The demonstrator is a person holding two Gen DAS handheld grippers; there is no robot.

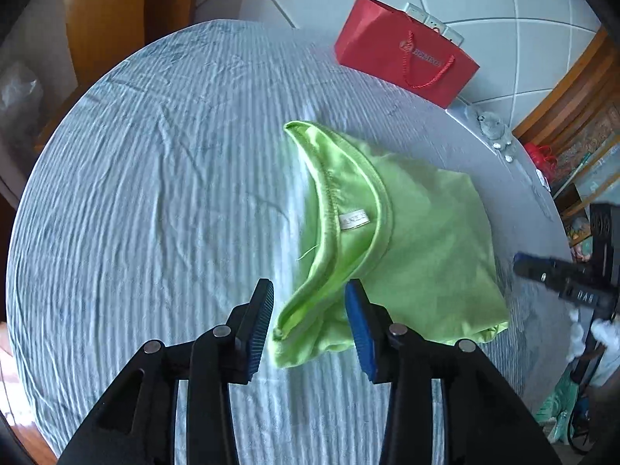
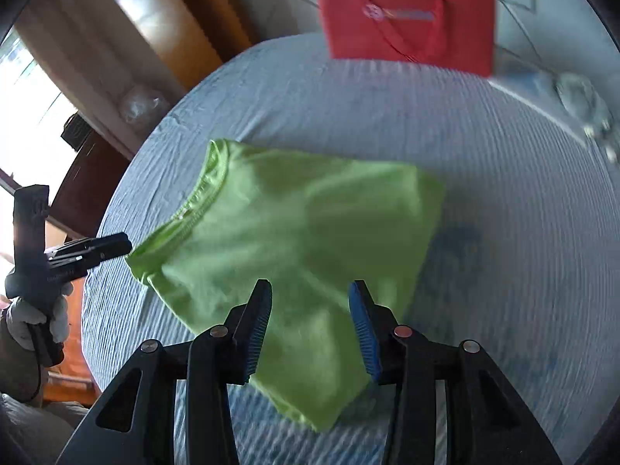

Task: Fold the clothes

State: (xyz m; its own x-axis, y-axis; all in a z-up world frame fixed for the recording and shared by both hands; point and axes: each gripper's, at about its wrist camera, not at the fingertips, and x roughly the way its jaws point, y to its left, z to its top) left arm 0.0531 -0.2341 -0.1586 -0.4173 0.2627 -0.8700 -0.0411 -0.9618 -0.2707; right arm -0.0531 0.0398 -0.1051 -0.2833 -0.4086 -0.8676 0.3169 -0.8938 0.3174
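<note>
— Nearest the left wrist lens: left gripper, jaws spread, blue pads apart, nothing pinched.

— Between those jaws?

— Folded collar end of the green shirt, lying slack on the striped sheet under the gap, clear of both pads. White label just beyond the jaws, inside the neckline.

— And the other side?

— Right gripper, likewise spread, pinching nothing. Shirt's lower corner lying below the gap, not pressed by either pad. Picture blurred there.

— Rest of the shirt?

— Folded into a rough wedge, stretching ahead of the right jaws and leftward, flat on the sheet. Collar at its far left, close to the left gripper's tip as seen from the right wrist; touching or not, cannot tell. Gloved hand wrapped round that gripper's handle.

— Farther out?

— Red paper bag upright at the far edge of the sheet, well beyond the shirt. Tiled floor behind it.
</note>
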